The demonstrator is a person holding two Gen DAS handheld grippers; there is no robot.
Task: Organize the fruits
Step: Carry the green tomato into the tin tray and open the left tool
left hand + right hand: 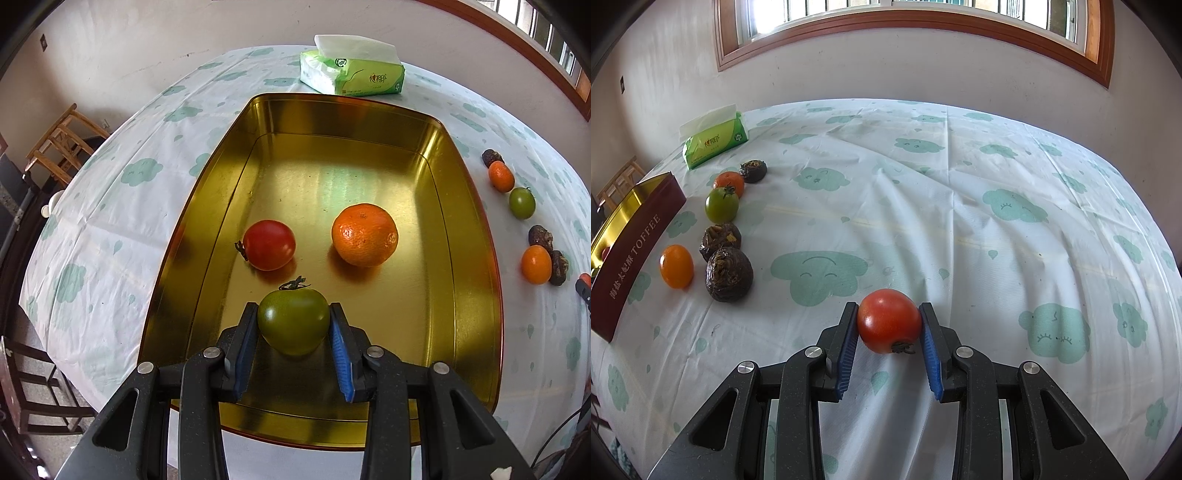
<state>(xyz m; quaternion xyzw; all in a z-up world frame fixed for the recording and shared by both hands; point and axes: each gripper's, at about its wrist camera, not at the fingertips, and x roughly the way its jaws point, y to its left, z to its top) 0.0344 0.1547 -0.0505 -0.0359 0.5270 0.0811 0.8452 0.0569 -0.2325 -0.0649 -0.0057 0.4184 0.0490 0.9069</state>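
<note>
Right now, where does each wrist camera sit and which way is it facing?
Left wrist: rides on the left gripper, looking steeply down into the gold tin; its black fingers clamp a green tomato.
Right wrist: rides on the right gripper, looking across the clouded tablecloth toward the window; its fingers clamp a red tomato.
Shared: the tin, the tissue pack and the row of loose fruit beside the tin.

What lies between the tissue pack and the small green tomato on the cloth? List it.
In the right wrist view, a dark water chestnut and a small orange lie between the tissue pack and the small green tomato.
</note>
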